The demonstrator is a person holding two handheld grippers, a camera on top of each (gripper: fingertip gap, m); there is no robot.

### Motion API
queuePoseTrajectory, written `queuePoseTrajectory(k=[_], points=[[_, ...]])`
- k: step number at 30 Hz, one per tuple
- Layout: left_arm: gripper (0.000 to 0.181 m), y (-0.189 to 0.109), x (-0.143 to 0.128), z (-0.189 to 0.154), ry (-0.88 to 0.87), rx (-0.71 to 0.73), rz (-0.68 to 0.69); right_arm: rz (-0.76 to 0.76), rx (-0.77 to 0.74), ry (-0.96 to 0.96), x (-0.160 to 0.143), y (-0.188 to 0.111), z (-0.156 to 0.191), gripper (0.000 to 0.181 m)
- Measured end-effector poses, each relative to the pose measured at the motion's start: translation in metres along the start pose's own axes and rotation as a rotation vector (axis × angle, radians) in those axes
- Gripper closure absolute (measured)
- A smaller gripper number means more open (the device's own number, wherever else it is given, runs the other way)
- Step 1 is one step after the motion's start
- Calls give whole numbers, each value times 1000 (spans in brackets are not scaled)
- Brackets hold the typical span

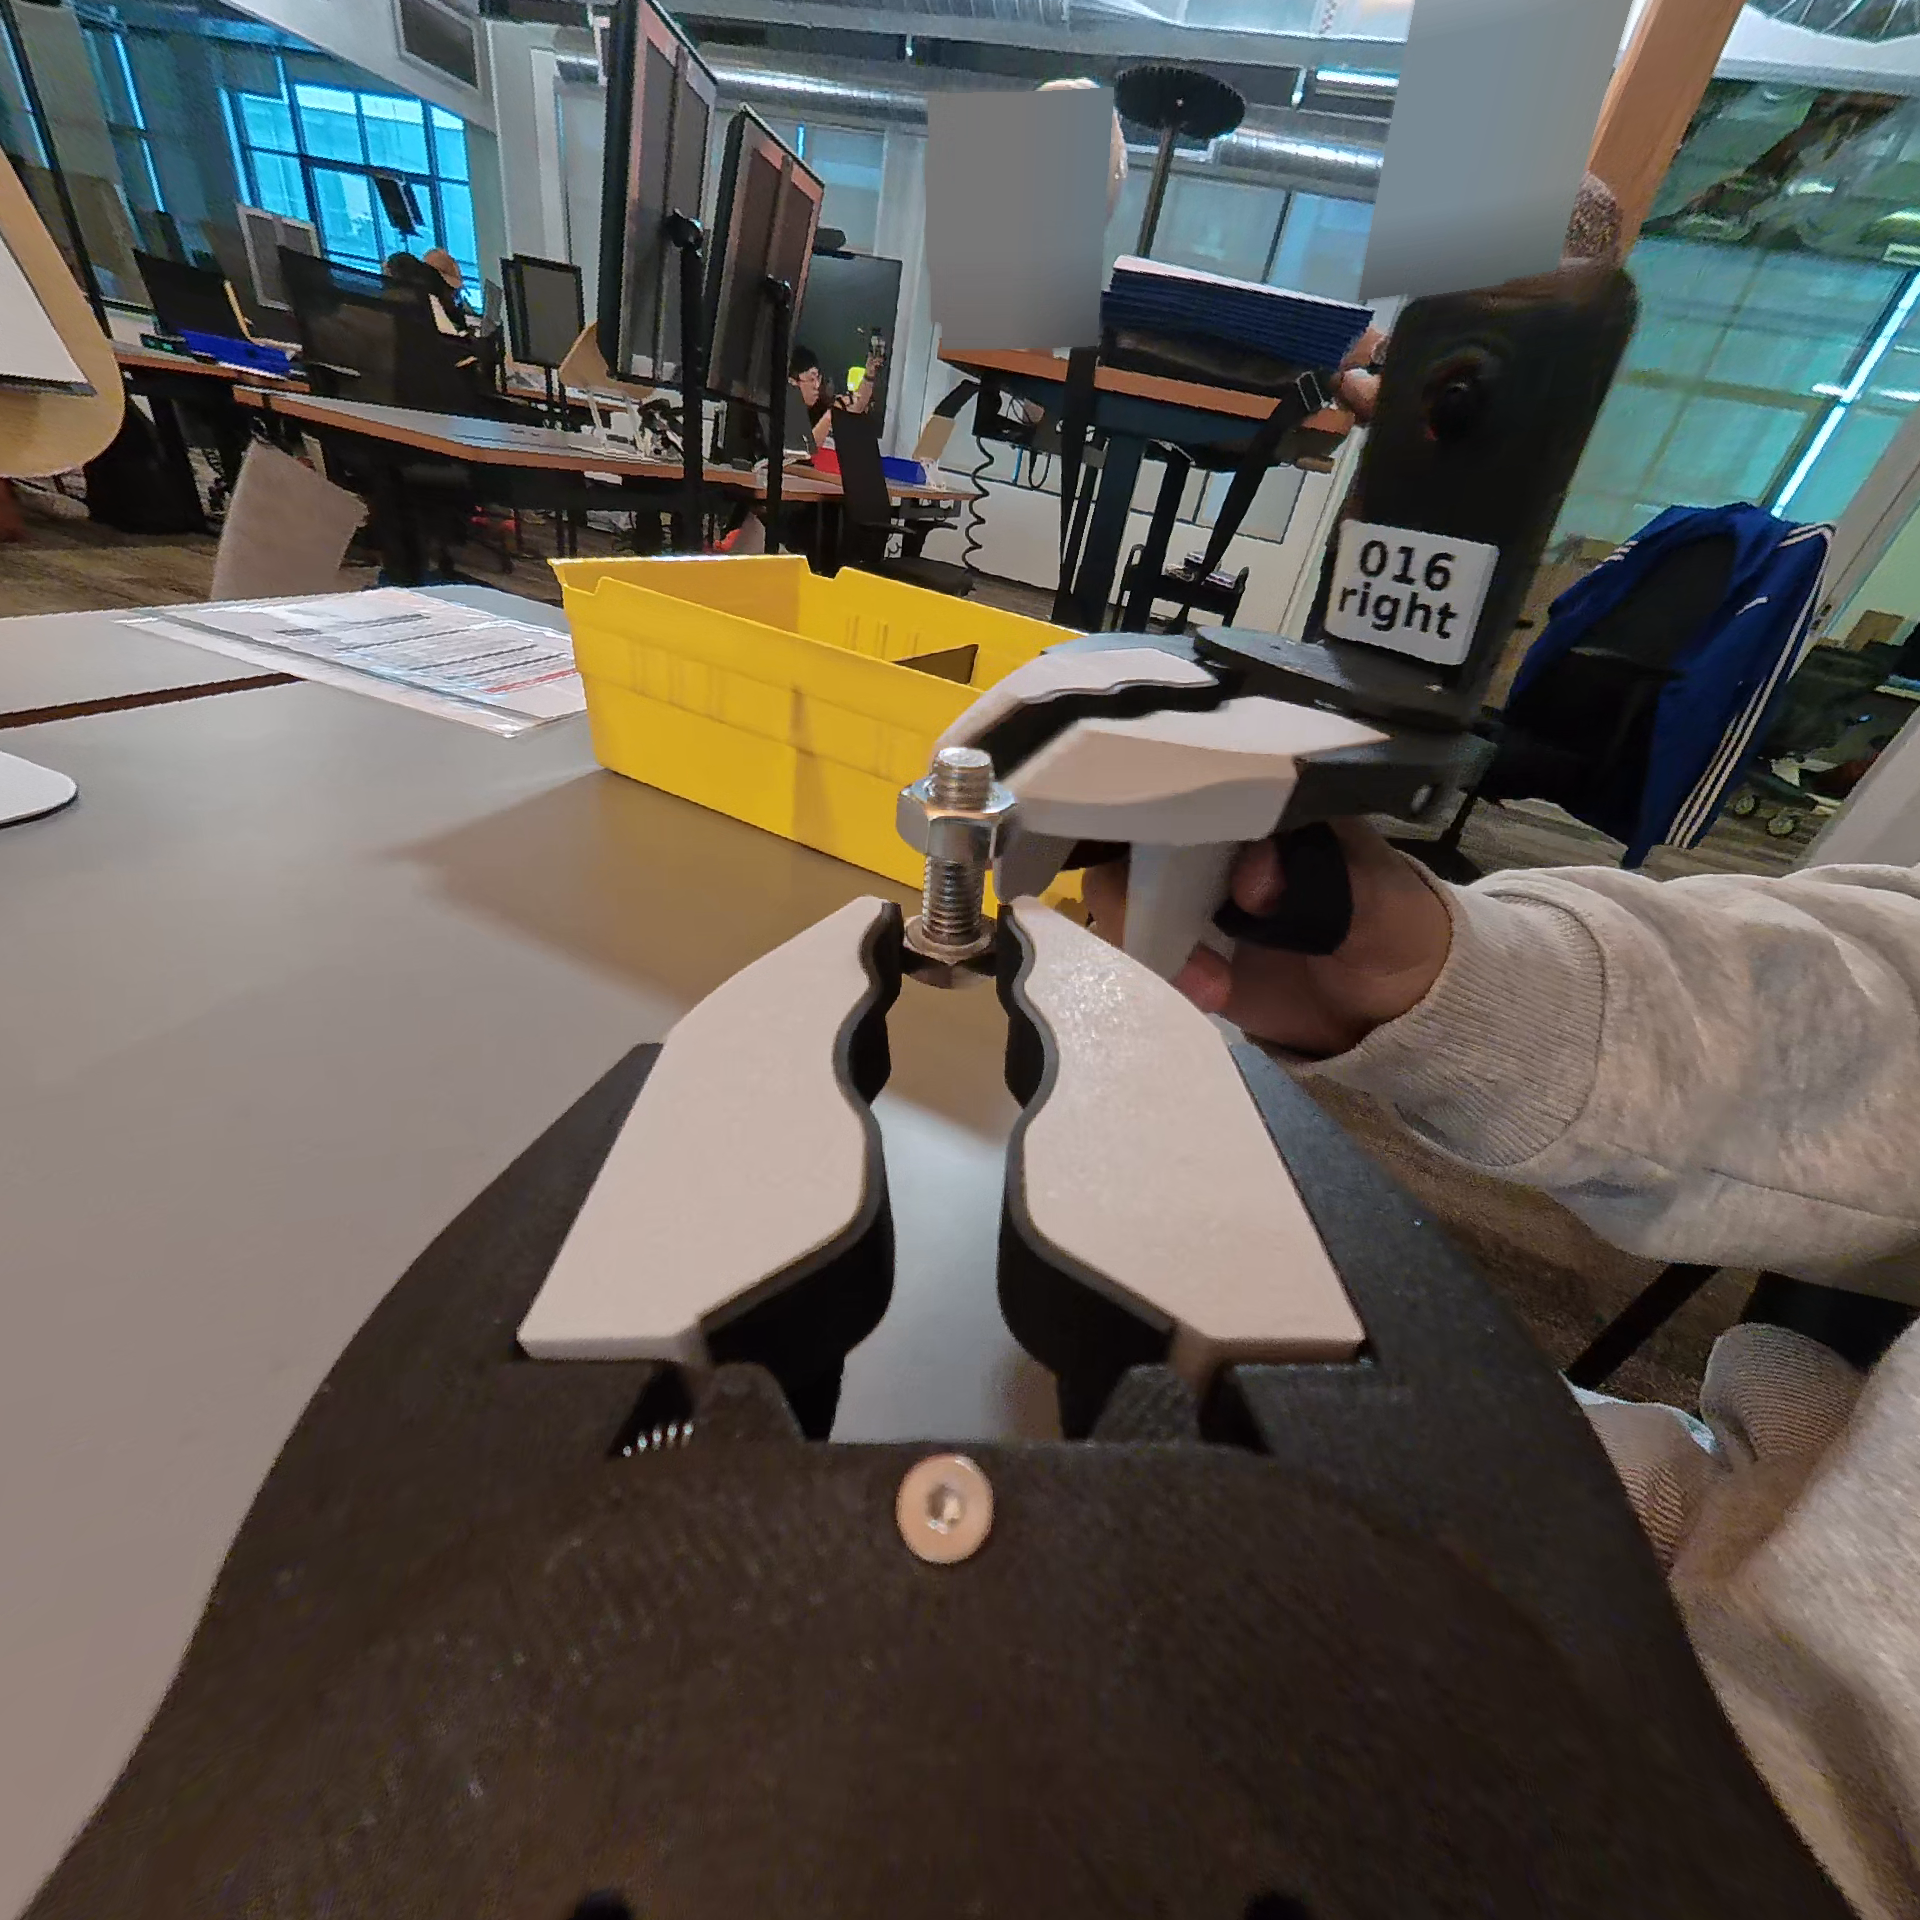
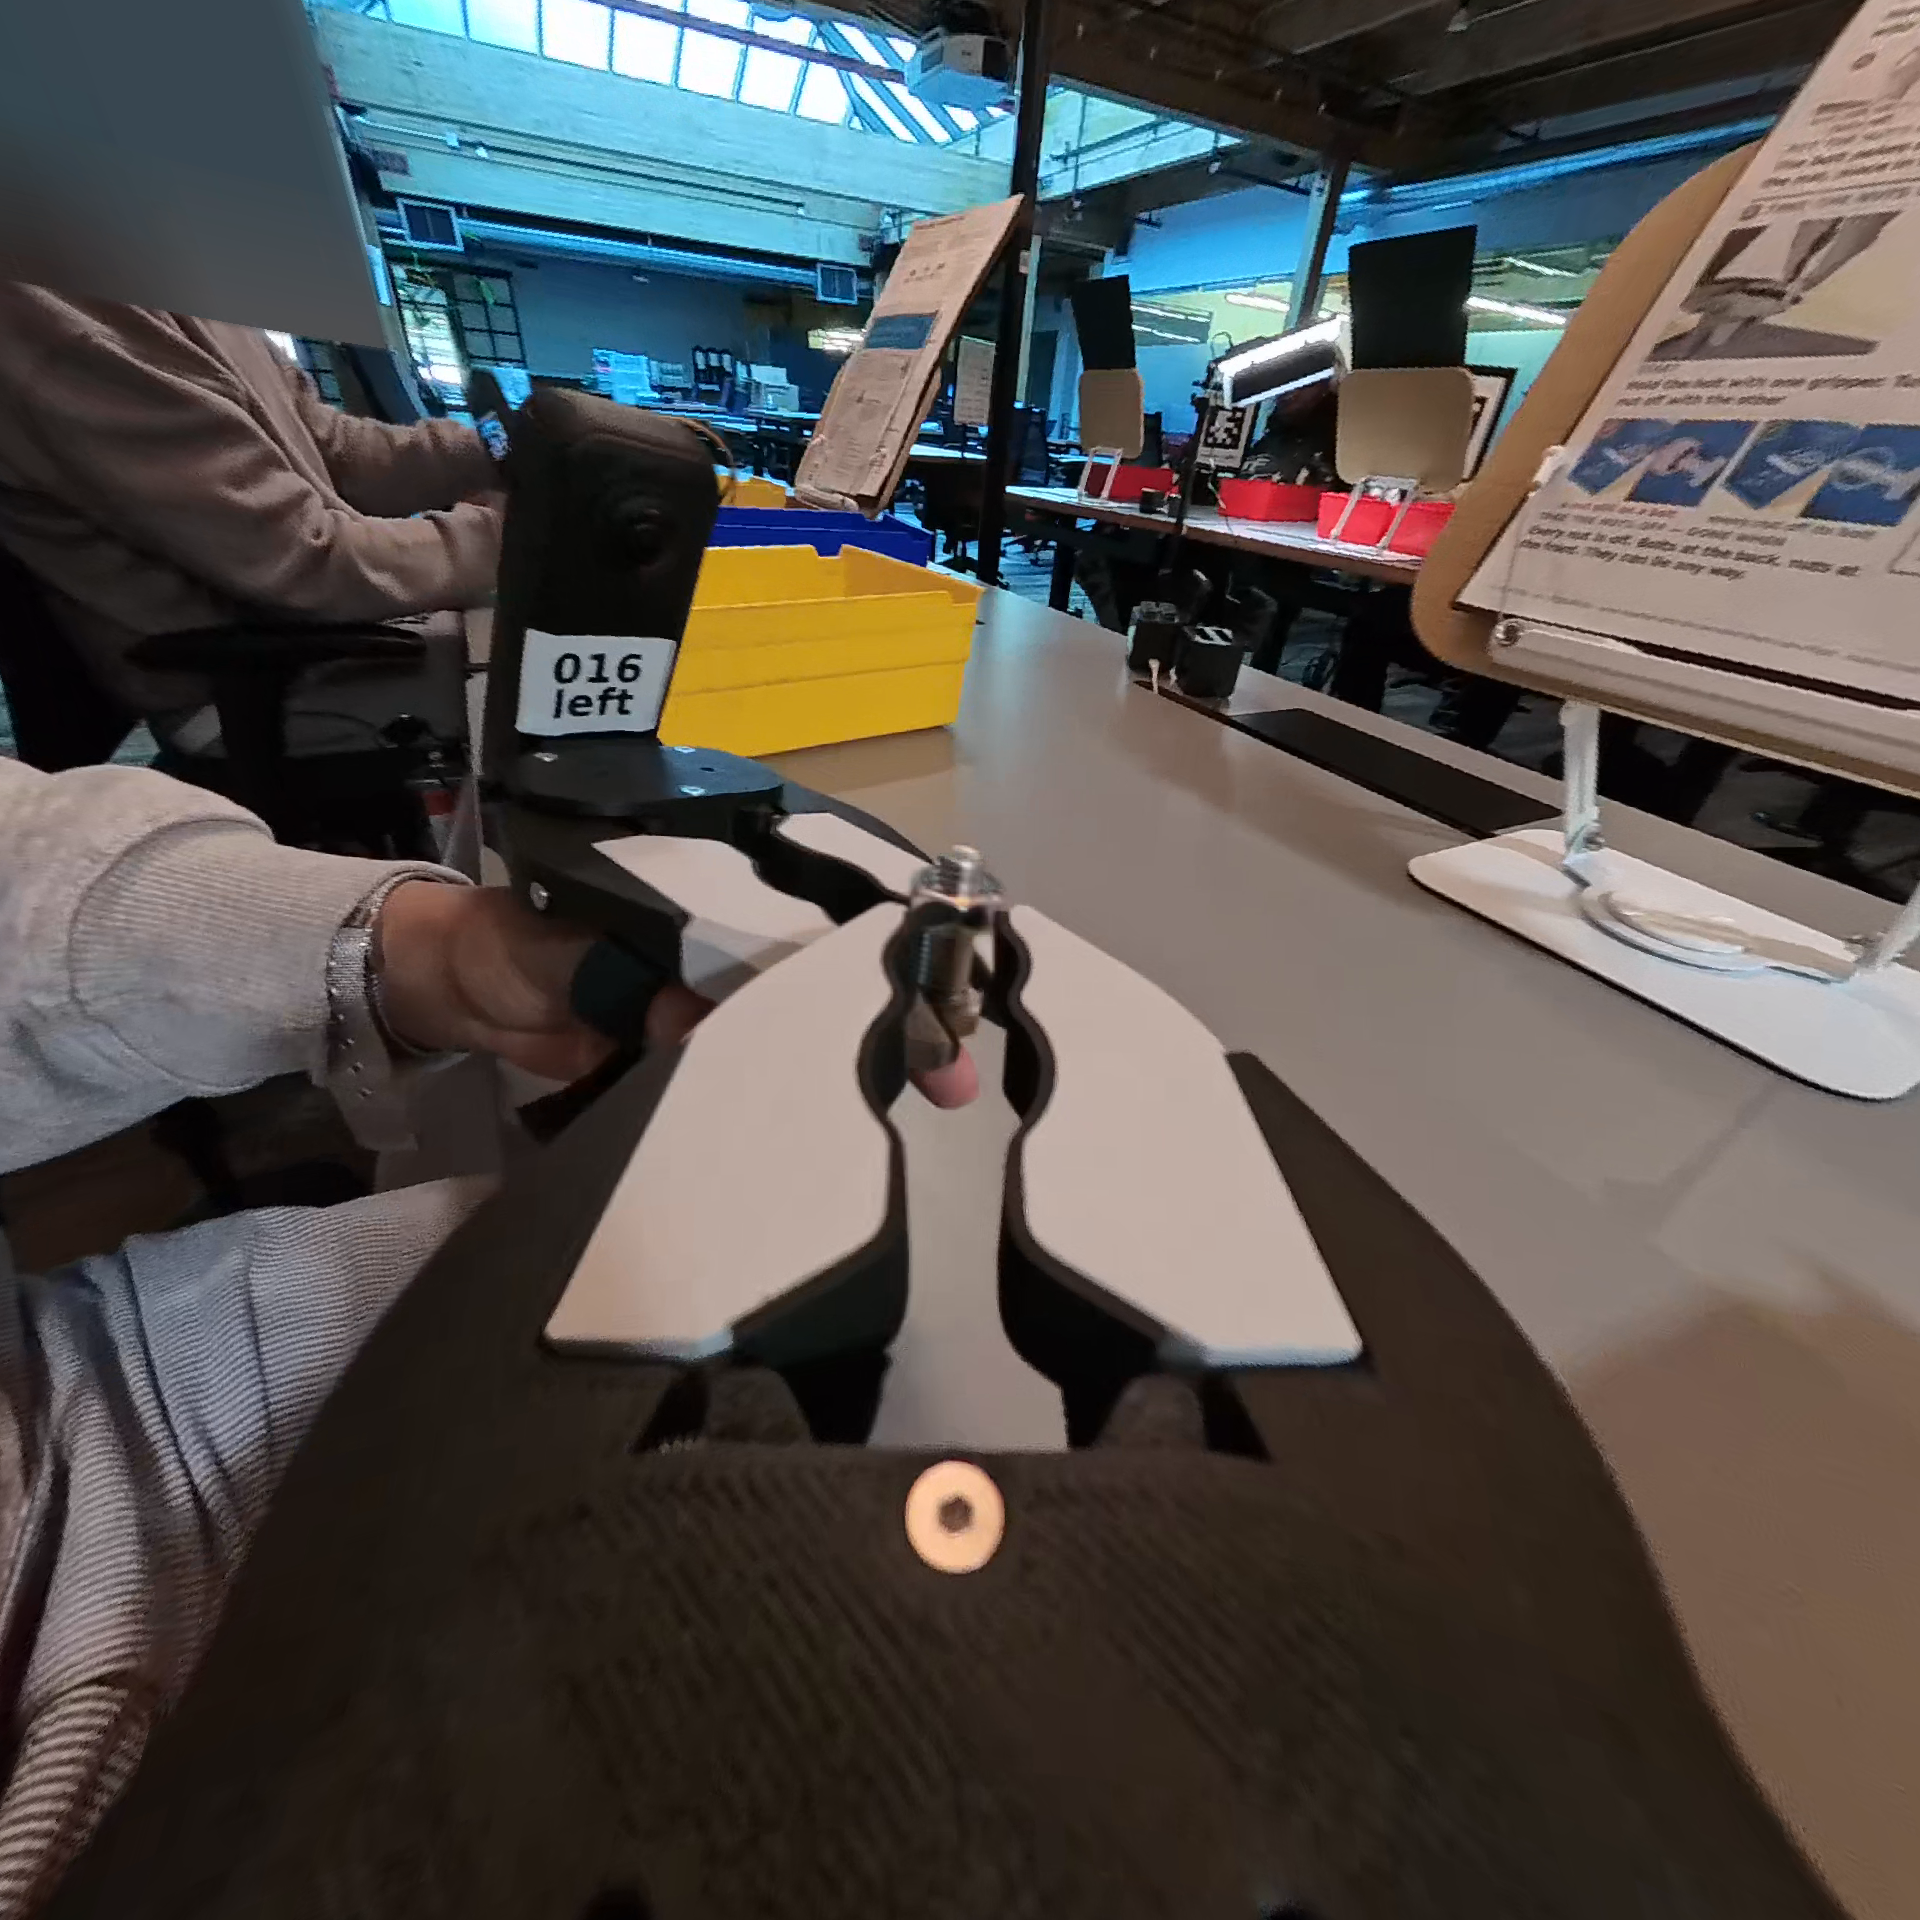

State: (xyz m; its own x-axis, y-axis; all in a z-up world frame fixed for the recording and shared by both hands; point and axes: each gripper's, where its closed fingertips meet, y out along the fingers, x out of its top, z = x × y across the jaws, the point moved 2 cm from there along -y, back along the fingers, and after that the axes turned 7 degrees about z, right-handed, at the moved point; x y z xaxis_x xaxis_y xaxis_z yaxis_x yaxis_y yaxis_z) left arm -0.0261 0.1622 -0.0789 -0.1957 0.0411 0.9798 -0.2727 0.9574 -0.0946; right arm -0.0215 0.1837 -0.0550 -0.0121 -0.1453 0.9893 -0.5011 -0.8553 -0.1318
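Note:
A silver bolt point(image 1: 951, 894) stands upright above the grey table point(image 1: 312, 935). My left gripper point(image 1: 945, 935) is shut on the bolt's head at the bottom. A silver hex nut point(image 1: 956, 816) sits on the thread near the top. My right gripper point(image 1: 982, 774) comes in from the right and its tips close on the nut. In the right wrist view the nut point(image 2: 956, 894) sits between my right gripper's tips point(image 2: 951, 914), the bolt's shaft point(image 2: 940, 971) runs below it, and the left gripper point(image 2: 883, 868) reaches in from the left.
A yellow bin point(image 1: 769, 686) stands just behind the bolt, with a laminated sheet point(image 1: 395, 644) to its left. In the right wrist view a blue bin point(image 2: 821, 530) sits behind the yellow bin point(image 2: 821, 644). An instruction board point(image 2: 1714, 416) on a white base point(image 2: 1662, 935) stands to the right. Both grippers' tips are close together, under 4 cm apart.

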Motion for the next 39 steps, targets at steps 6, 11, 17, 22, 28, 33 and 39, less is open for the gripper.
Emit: queuePoseTrajectory(k=[6, 11, 17, 22, 28, 33, 39], points=[[164, 1, -1, 0, -4, 1, 1, -63, 21, 102, 6, -9, -10, 162], [163, 1, 0, -1, 3, 1, -4, 5, -11, 16, -3, 4, 1, 157], [163, 0, 0, 0, -11, 0, -8, -19, -70, 105, -4, -8, -22, 166], [164, 2, -2, -2, 0, -2, 6, -50, 13, 29, 5, -3, 1, 160], [163, 2, -1, 0, -18, 4, -2, -8, -11, 29, -2, 0, -2, 163], [164, 0, 0, 1, -22, 4, -9, -16, -21, 59, -2, -4, -8, 178], [164, 2, -1, -1, -10, 0, -1, -49, 22, 54, 4, -3, 2, 167]])
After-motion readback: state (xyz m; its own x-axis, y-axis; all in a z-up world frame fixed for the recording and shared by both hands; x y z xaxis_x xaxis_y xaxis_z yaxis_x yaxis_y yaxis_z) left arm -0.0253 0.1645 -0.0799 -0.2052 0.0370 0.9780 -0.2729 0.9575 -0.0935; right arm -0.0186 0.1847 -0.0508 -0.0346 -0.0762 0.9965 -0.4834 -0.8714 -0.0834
